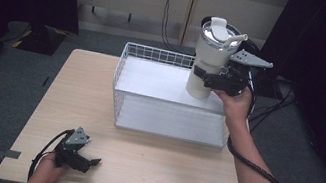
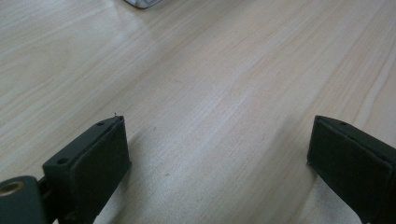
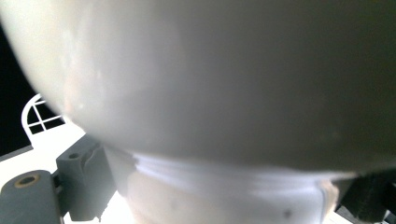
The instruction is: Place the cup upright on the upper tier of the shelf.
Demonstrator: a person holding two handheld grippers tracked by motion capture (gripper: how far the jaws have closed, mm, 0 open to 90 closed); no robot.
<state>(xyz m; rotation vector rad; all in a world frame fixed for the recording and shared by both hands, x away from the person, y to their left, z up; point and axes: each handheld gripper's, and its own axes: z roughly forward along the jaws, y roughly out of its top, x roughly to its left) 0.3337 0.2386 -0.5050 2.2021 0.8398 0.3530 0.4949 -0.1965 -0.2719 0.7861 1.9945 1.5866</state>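
Placement was under way, I judged: right gripper (image 1: pixel 210 78) jaws clamped the tall white lidded tumbler (image 1: pixel 209 61) over the white wire basket (image 1: pixel 157 55); lowering seemed next. Left gripper (image 1: pixel 90 162) jaws stood open on the desk (image 1: pixel 79 92).

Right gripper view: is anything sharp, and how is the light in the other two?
Right gripper view: the tumbler sits too close, soft and blurred, with the basket floor blown out white. Left gripper view: sharp wood grain on the table, mild sheen. High view: even light, dark surroundings.
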